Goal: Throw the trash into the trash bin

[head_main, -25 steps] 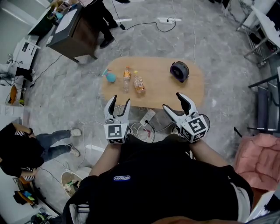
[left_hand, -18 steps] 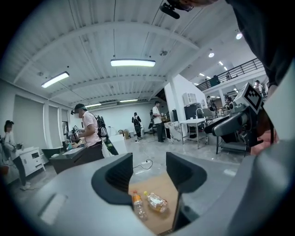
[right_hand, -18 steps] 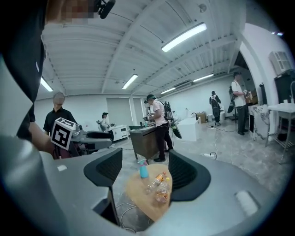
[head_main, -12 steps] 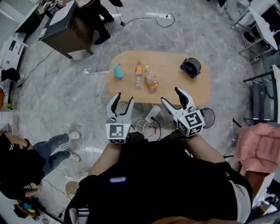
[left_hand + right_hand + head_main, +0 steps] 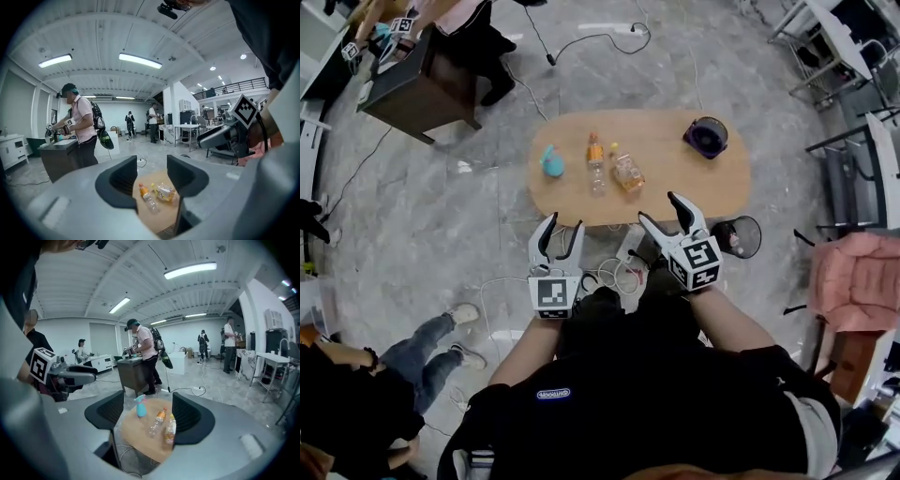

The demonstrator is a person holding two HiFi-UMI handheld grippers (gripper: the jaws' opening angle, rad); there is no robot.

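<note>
On the oval wooden table (image 5: 675, 183) lie a clear bottle with an orange label (image 5: 596, 161) and a crumpled yellow-capped bottle (image 5: 626, 172). A blue spray bottle (image 5: 552, 161) stands to their left. A black mesh trash bin (image 5: 737, 236) stands on the floor by the table's near right end. My left gripper (image 5: 562, 232) and right gripper (image 5: 661, 211) hover just short of the near edge, both open and empty. The left gripper view frames the two bottles (image 5: 146, 197) between its jaws. The right gripper view frames the spray bottle (image 5: 140, 407) and the bottles (image 5: 158, 420).
A purple and black round object (image 5: 706, 137) sits at the table's far right. Cables and a power strip (image 5: 619, 267) lie on the floor below the near edge. A dark desk (image 5: 417, 89) with a person stands far left; chairs and a pink cloth (image 5: 862, 291) are at the right.
Both grippers have moved forward toward the table's near edge, still open and empty. The trash bin has come into view beside the right gripper.
</note>
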